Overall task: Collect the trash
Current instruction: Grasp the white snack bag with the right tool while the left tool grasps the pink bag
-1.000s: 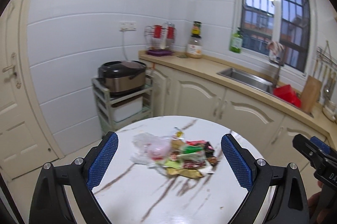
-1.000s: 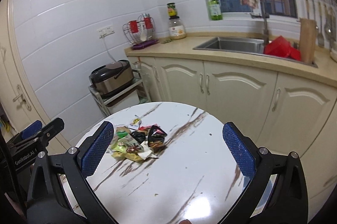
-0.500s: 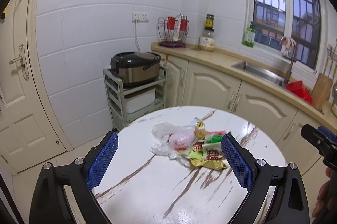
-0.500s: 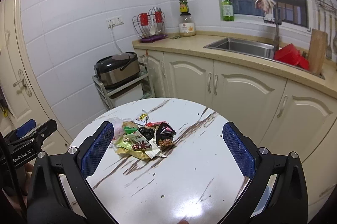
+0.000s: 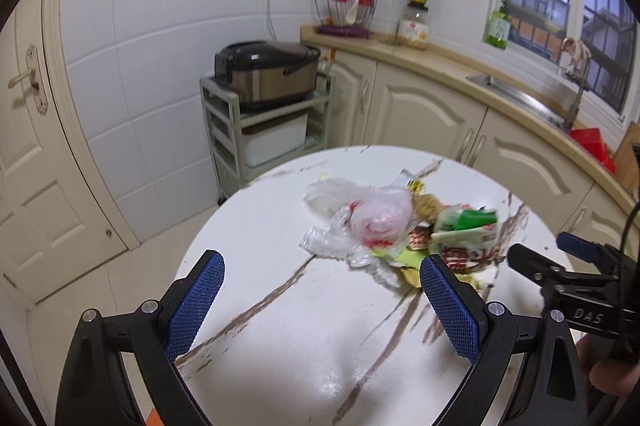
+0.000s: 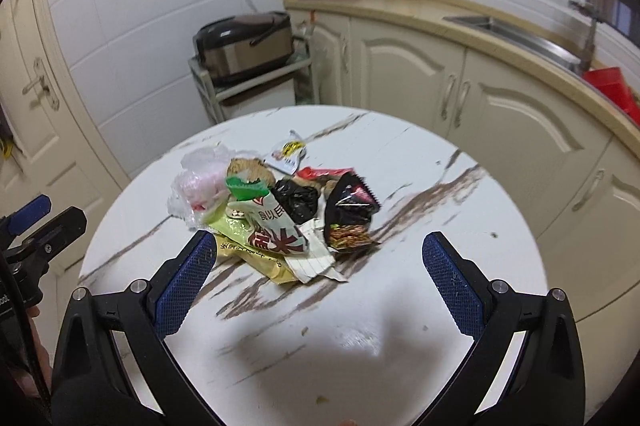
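Both hand-held grippers — left (image 5: 322, 300), right (image 6: 316, 278) — are hanging open, now nearer the trash pile (image 6: 276, 210) on the tabletop (image 6: 420, 194) — pickup approaching.

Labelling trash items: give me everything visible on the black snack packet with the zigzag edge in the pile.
The black snack packet looks like glossy foil or plastic film, crumpled, with a zigzag cut top edge, red and pink print, and a clear lower part showing brownish snack bits. It stands half-tented at the right edge of the trash pile on the round table, against a black bag. Neither tool touches it.
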Available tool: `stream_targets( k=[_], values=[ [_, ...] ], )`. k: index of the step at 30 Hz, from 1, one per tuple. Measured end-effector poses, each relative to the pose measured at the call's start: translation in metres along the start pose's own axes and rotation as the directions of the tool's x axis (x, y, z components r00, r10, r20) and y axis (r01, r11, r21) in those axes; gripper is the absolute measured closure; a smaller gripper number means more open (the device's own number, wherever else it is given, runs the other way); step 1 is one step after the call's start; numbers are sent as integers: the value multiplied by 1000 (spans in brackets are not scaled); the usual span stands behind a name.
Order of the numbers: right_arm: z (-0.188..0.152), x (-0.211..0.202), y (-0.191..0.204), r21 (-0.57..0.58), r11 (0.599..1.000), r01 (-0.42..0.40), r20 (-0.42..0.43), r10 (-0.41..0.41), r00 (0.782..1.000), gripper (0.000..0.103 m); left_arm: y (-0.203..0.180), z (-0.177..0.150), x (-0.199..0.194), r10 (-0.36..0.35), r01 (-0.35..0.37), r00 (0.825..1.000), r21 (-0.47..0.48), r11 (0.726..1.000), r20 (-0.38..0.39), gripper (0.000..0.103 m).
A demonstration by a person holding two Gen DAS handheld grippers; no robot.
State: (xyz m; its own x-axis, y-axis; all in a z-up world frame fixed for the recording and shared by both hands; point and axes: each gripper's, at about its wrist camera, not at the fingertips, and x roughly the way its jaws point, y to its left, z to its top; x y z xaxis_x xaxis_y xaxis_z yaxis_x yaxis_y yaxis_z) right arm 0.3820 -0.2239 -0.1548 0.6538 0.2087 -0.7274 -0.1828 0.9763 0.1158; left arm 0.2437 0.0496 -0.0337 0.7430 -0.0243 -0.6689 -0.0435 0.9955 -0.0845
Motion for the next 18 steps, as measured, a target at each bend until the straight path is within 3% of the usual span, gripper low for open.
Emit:
stream_targets(
  k=[8, 11, 12, 13, 14, 16, 18],
  values=[
    [7, 63, 13, -47, 998, -50, -94, 46, 995, 7, 0, 19, 54, -6, 6, 998, -4, 1000, -67, 7],
    [8, 81, 17, -70, 995, -76, -131, 66, 989, 34, -2, 23, 70, -10, 10, 996, -5, 1000, -84, 7],
    [7, 86, 18, -78, 993, -85, -144, 73, 987, 53, -3, 27, 76, -12, 12, 996, -3, 1000, -88, 7],
    [5, 88, 18, -79, 992, -101, -142, 89, 986, 62, -4, 27, 80, -14, 14, 996, -1, 1000, -88, 7],
    [6, 87, 16, -76, 992, -105, -129, 95, 987, 66, -5, 29, 85, -18, 18, 996, 2, 1000, -88, 7],
    [6, 82, 14, -68, 989, -134, -112, 126, 986, 83, -9, 30, 94, -25, 26, 996, 8, 1000, -87, 7],
    [6, 76, 11, -67, 987, -144, -94, 138, 986, 84, -11, 36, 103, -34, 36, 996, 14, 999, -85, 7]
  ],
)
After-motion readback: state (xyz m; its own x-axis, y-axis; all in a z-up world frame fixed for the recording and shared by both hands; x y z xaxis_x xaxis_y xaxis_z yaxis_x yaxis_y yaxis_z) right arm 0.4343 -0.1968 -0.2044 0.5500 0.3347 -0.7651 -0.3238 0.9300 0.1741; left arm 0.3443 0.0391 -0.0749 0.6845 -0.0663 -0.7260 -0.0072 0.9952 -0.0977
